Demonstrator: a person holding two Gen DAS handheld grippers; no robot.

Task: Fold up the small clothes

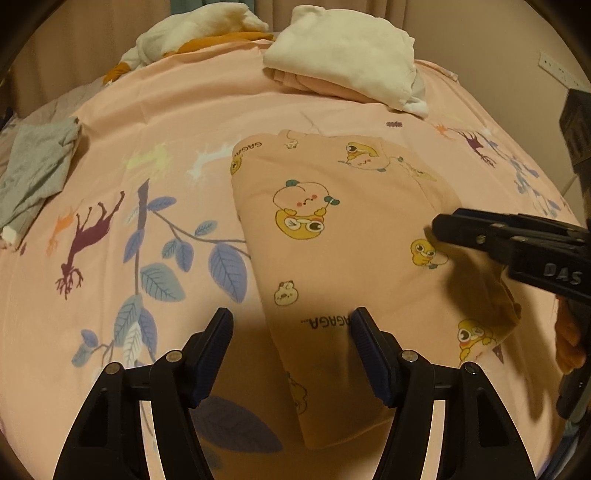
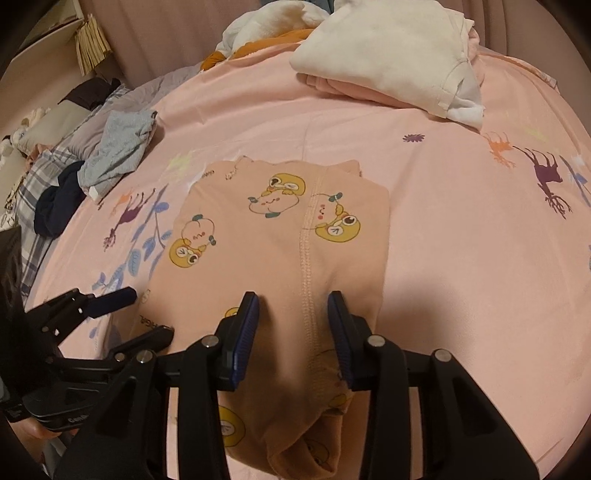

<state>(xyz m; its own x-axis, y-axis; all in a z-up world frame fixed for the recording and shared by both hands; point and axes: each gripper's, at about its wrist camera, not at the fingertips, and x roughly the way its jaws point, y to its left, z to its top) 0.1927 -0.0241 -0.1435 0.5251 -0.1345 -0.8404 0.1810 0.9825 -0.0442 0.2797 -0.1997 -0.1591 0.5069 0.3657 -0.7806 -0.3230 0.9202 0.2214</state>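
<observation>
A peach garment (image 1: 332, 229) printed with yellow cartoon ducks lies folded flat on the pink bed sheet (image 1: 122, 122). My left gripper (image 1: 291, 321) hovers open over its near left edge, jaws wide apart, with nothing pinched. In the right wrist view the same garment (image 2: 273, 258) shows a stitched seam running toward me. There my right gripper (image 2: 293, 301) stands open astride that seam at the near end, pads clear of the cloth. The left gripper (image 2: 147, 314) sits at the lower left of that view. The right gripper (image 1: 443, 227) reaches in from the right edge of the left wrist view.
A folded pile of white and pink clothes (image 1: 343, 55) rests at the far side, beside a white and orange fleece item (image 1: 199, 29). A crumpled grey garment (image 2: 118, 147) and a dark navy cloth (image 2: 55, 206) lie at the left, near plaid bedding (image 2: 29, 192).
</observation>
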